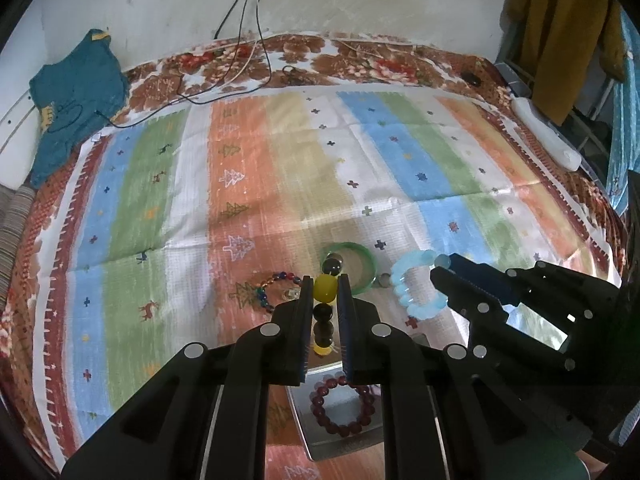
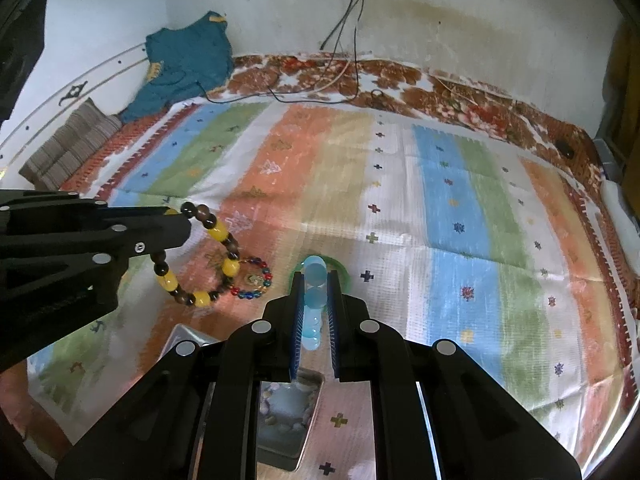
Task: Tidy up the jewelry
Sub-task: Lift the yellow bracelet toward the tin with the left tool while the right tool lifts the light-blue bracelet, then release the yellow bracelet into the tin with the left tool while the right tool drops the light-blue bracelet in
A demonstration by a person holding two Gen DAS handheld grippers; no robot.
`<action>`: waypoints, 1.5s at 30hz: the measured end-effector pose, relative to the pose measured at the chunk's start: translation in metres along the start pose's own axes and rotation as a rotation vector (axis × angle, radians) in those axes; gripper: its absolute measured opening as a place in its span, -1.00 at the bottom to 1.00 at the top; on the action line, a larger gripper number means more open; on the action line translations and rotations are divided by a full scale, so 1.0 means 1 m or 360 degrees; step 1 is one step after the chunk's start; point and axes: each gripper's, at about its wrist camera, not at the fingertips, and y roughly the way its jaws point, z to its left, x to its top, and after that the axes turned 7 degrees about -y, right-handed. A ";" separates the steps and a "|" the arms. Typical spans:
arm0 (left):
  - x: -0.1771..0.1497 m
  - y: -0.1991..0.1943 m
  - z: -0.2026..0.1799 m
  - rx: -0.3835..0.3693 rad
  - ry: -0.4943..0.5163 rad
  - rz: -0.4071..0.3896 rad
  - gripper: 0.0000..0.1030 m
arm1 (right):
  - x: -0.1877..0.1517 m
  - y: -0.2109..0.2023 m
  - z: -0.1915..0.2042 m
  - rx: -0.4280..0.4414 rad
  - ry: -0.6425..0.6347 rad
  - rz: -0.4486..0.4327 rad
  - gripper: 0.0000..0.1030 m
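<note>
Much of the metal tray (image 1: 320,436) is hidden behind the black claws; only a bare strip shows between the arms of the left claw (image 1: 325,286), with a dark red bead bracelet (image 1: 342,406) lying in it. In the right wrist view the tray's contents are blurred and cannot be made out.

The left claw is pinching the yellow and dark bead bracelet (image 2: 200,256), which hangs as an open loop from its tip above the striped cloth (image 1: 160,200). In its own view only a short run of those beads shows between the fingers. The right claw (image 2: 316,280) is pinching the pale blue bead bracelet (image 1: 416,284), whose loop curves out from the tip. Both claws point steeply downward and stand side by side, apart, over the near part of the bed.

On the cloth lie a green bangle (image 1: 366,260), partly covered by the held beads, and a multicoloured bead bracelet (image 2: 254,278) just beside it. A small round thing near the bangle is too small to tell.
</note>
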 end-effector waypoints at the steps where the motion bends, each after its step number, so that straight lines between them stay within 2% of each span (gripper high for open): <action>1: -0.001 -0.002 0.001 -0.0007 -0.0004 -0.0005 -0.78 | -0.001 -0.003 0.001 0.0002 -0.0001 -0.0012 -0.76; 13: -0.020 -0.028 0.002 -0.0069 -0.0018 -0.0060 -0.78 | -0.018 -0.035 0.014 0.0034 -0.0013 -0.0084 -0.76; 25: -0.053 -0.055 0.003 -0.0108 -0.0019 -0.0116 -0.78 | -0.039 -0.047 0.021 0.0074 -0.0023 -0.0059 -0.76; 31: -0.066 -0.059 0.001 -0.0112 0.0006 -0.0109 -0.78 | -0.048 -0.049 0.021 0.0124 -0.0003 -0.0031 -0.76; 35: -0.071 -0.054 0.001 -0.0062 0.0002 -0.0080 -0.77 | -0.050 -0.049 0.018 0.0134 0.0035 -0.0015 -0.76; 36: -0.072 -0.052 0.001 -0.0056 -0.0002 -0.0069 -0.77 | -0.050 -0.048 0.018 0.0131 0.0044 -0.0003 -0.69; 37: -0.071 -0.050 0.002 -0.0042 -0.0003 -0.0057 -0.77 | -0.050 -0.047 0.016 0.0124 0.0057 0.0008 -0.49; 39: -0.071 -0.049 0.005 -0.0006 -0.0013 -0.0061 -0.77 | -0.050 -0.046 0.010 0.0107 0.0083 0.0007 -0.33; 45: -0.069 -0.048 0.013 0.0036 -0.0058 -0.0055 -0.71 | -0.050 -0.043 -0.006 0.0092 0.0162 0.0036 -0.33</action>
